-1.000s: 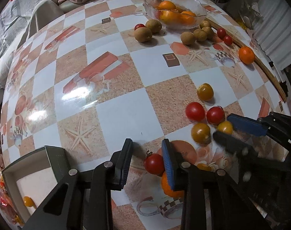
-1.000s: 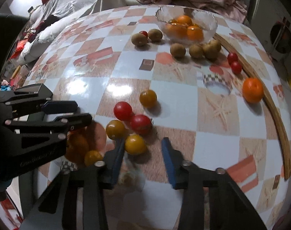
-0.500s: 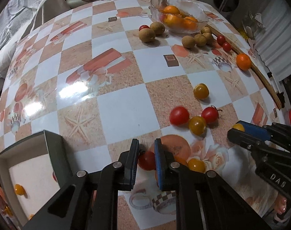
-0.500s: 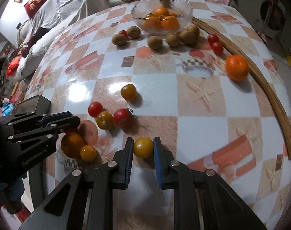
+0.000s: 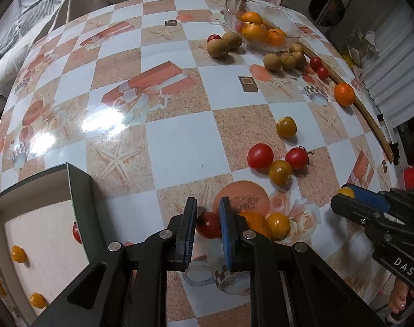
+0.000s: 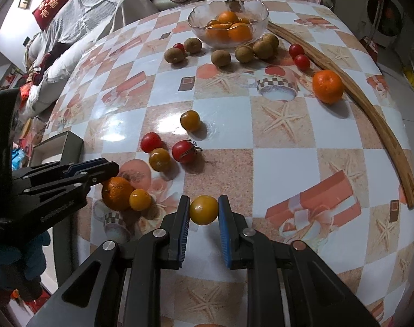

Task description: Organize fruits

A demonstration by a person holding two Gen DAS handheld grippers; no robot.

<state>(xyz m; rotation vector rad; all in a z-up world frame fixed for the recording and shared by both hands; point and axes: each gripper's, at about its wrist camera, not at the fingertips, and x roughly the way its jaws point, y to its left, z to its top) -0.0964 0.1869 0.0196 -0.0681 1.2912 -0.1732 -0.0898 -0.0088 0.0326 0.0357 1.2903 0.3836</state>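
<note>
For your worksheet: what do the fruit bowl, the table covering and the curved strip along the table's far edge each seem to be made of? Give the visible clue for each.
Fruit bowl: clear glass, or possibly hard plastic; the oranges show through its scalloped wall.
Table covering: glossy printed vinyl or oilcloth, likely; lamp glare sits on the checked print.
Curved strip: wood or bamboo, by its tan colour and matte look.

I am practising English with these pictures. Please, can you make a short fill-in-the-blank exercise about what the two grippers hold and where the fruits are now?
1. The left gripper is shut on a ____ tomato.
2. The right gripper is shut on a ____ tomato.
3. The glass bowl contains only ____ fruits.
4. The five brown fruits, among them one near the bowl, lie on the ____.

Missing words: red; yellow; orange; table
</note>
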